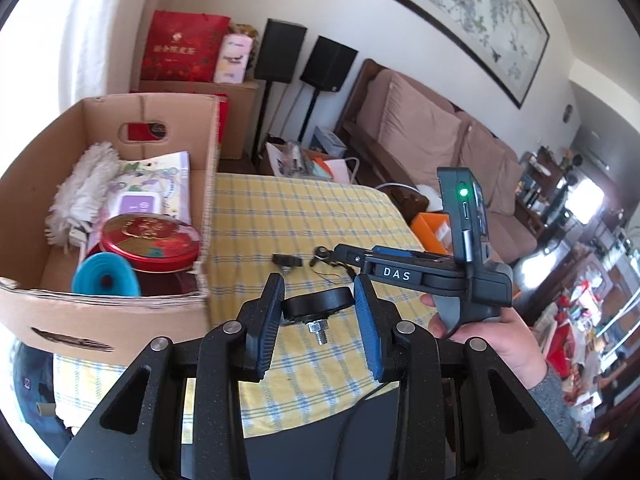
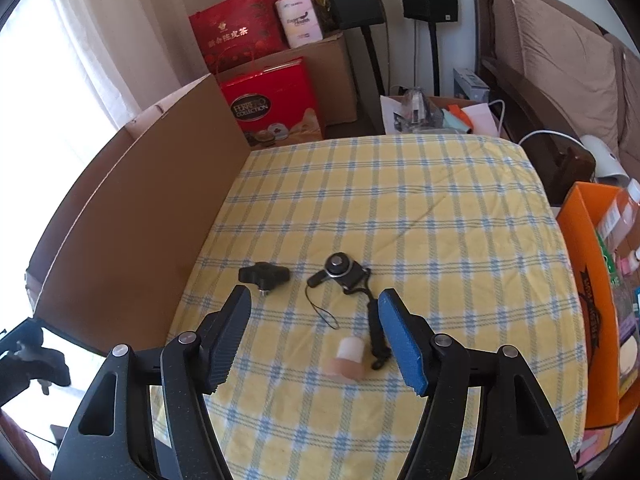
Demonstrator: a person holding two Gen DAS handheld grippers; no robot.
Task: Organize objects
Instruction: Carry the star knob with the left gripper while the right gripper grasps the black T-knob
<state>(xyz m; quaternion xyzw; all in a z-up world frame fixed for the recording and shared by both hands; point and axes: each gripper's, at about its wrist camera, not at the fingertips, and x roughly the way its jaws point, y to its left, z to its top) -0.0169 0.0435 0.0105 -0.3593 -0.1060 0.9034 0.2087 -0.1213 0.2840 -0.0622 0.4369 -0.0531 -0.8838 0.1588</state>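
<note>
Above the checked worktop (image 1: pixel 304 208), beside the open box (image 1: pixel 208 184), the left gripper (image 1: pixel 320 300) clenched a black knob (image 1: pixel 320 302), disc flat, bolt pointing toward the camera. The right gripper (image 2: pixel 316 336) stood released over a small bottle (image 2: pixel 349 356); the cloth beyond lay bare.

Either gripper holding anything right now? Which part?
Left gripper holds a black round knob by its rim, threaded stud pointing down. Right gripper is open, holding nothing.

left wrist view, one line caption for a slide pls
Left gripper holds a black knob with a bolt above the yellow checked cloth, beside the cardboard box.
</note>
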